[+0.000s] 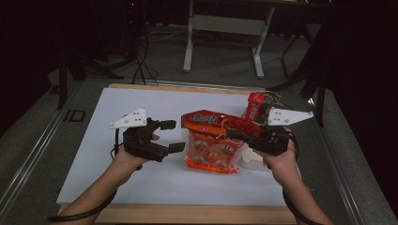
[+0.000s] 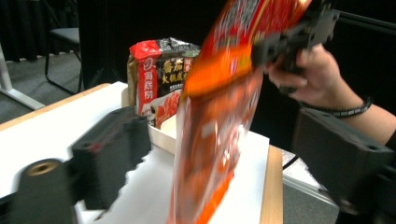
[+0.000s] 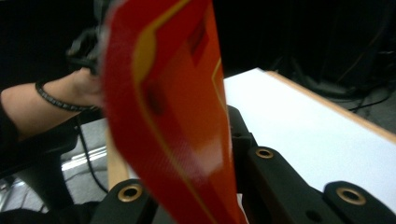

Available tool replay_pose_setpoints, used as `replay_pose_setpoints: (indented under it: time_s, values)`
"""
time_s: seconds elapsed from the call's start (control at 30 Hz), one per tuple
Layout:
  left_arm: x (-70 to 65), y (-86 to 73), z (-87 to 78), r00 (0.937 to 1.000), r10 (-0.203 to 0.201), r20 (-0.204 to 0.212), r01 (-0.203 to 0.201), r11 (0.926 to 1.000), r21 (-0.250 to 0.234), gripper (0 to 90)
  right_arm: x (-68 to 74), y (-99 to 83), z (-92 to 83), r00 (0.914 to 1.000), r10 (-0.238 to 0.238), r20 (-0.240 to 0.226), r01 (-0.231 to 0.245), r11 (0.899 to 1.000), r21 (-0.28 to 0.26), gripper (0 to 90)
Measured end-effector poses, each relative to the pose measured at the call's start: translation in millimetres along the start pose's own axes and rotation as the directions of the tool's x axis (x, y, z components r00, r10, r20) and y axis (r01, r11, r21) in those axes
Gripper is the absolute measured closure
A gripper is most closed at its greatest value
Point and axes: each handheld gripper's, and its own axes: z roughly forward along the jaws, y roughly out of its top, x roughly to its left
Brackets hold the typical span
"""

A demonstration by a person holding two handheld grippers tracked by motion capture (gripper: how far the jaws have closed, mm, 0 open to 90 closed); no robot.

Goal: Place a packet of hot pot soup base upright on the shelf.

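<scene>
Handoff time, looks like: right gripper (image 1: 237,134) has its fingers pinched on the top edge of the orange-red plastic noodle multipack (image 1: 213,140), dangling mid-frame over the white desk (image 1: 94,154). Left gripper (image 1: 171,136) sits wide open beside it; I'd grab the pack's side seam squarely before releasing.

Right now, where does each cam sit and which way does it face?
High view: above the person's side, looking forward and down on the table; both forearms, left claw, right claw.
Left gripper view: on the left claw, facing the orange noodle pack; own jaws apart.
Right gripper view: on the right claw, facing the left wrist; jaws pinch the pack.
Shared: the pack, the white table.
</scene>
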Motion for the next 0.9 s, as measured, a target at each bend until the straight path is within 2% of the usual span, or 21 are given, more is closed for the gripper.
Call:
replay_pose_setpoints:
  time_s: [0.03, 0.1, 0.17, 0.27, 0.37, 0.57, 0.67, 0.77, 0.9]
  values:
    - [0.9, -1.8, -0.3, 0.9999, -0.003, -0.01, 0.003, 1.0, -0.009, 11.7, -1.3, 2.9, -4.2, 0.9999, 0.003, 0.012, -0.003, 1.0, -0.006, 90.0]
    - [3.6, -5.6, -1.4, 0.9997, 0.002, -0.024, -0.003, 0.9997, -0.022, 2.5, -4.9, 8.0, -13.2, 0.9993, 0.008, 0.036, -0.007, 1.0, -0.021, 90.0]
    - [5.7, -9.3, -3.6, 0.9984, 0.003, -0.057, -0.006, 0.9992, -0.041, 1.7, -8.5, 12.8, -23.2, 0.9982, 0.012, 0.059, -0.01, 0.999, -0.036, 90.0]
    - [7.5, -14.5, -6.2, 0.9958, 0.008, -0.091, -0.011, 0.9994, -0.034, 1.7, -15.1, 19.6, -40.3, 0.995, 0.023, 0.098, -0.017, 0.998, -0.065, 90.0]
    - [8.7, -20.9, -6.7, 0.9954, 0.008, -0.095, -0.01, 0.9998, -0.017, 1.7, -21.3, 25.2, -58.6, 0.988, 0.022, 0.153, -0.009, 0.996, -0.089, 90.0]
    - [9.1, -38.0, -6.4, 0.994, 0.027, -0.106, -0.025, 0.9994, 0.023, 1.7, -32.9, 27.0, -91.1, 0.965, 0.041, 0.259, -0.014, 0.994, -0.106, 90.0]
    - [9.0, -47.9, -8.5, 0.9891, 0.041, -0.142, -0.038, 0.9989, 0.028, 1.7, -37.4, 22.6, -103.2, 0.9501, 0.052, 0.308, -0.022, 0.995, -0.101, 90.0]
    - [11.7, -56.2, -12.8, 0.9886, 0.01, -0.15, -0.007, 0.9998, 0.018, 0.8, -42.8, 14.6, -111.8, 0.94, 0.076, 0.333, -0.043, 0.994, -0.103, 90.0]
    - [15.0, -68.0, -16.0, 0.9871, -0.023, -0.158, 0.028, 0.9993, 0.026, 0.0, -50.6, 1.2, -116.6, 0.9298, 0.104, 0.353, -0.072, 0.992, -0.104, 90.0]
